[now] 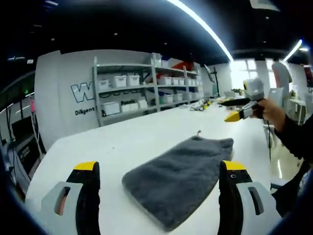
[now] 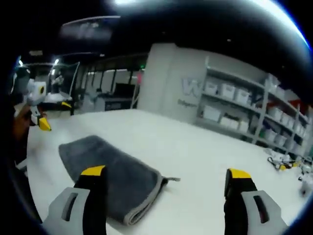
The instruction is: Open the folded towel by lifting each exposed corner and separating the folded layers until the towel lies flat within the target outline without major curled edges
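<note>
Both claws are held wide apart and empty: the left gripper (image 1: 159,183) frames the folded grey towel (image 1: 178,176), the right gripper (image 2: 166,188) is poised beside its fold, toward three o'clock. On the white table (image 1: 142,132) the towel lies untouched, its hanging loop (image 1: 198,133) at twelve o'clock, likely so corners stay reachable from either side.

A lab or workshop hall: metal shelving (image 1: 146,88) stocked with white storage bins (image 1: 120,81), a lettered wall (image 1: 80,93), ceiling strip lights (image 1: 205,27), a long white counter (image 1: 146,134).

plain grey towel (image 1: 178,178) on white table (image 1: 142,134); jaws black, seemingly yellow-tipped.
</note>
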